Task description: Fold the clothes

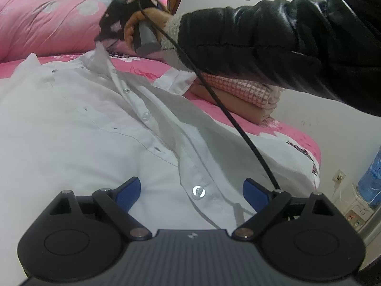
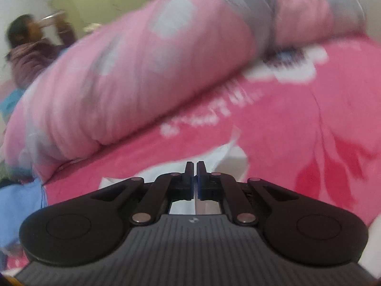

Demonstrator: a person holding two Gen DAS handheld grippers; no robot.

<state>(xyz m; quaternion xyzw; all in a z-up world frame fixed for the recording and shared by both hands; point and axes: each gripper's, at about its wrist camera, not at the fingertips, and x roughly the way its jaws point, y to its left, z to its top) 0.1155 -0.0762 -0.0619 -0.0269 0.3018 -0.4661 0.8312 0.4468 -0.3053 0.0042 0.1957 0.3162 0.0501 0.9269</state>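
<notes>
A white button-up shirt (image 1: 95, 128) lies spread front-up on the pink bed sheet (image 1: 147, 69). My left gripper (image 1: 191, 190) hovers open over the lower placket, its blue pads (image 1: 129, 191) either side of a button (image 1: 198, 192). In the left wrist view a hand in a black sleeve (image 1: 262, 38) holds my right gripper (image 1: 101, 40) at the shirt's collar, which is lifted there. In the right wrist view my right gripper (image 2: 195, 166) is shut, with the white shirt's collar (image 2: 223, 153) pinched between the fingers.
A rolled pink floral quilt (image 1: 42, 23) lies along the back of the bed (image 2: 297, 109). A stack of folded clothes (image 1: 243, 95) sits near the bed's right edge. A black cable (image 1: 238, 128) crosses the shirt. A water bottle (image 1: 371, 176) stands off the bed; another person (image 2: 31, 47) sits beyond it.
</notes>
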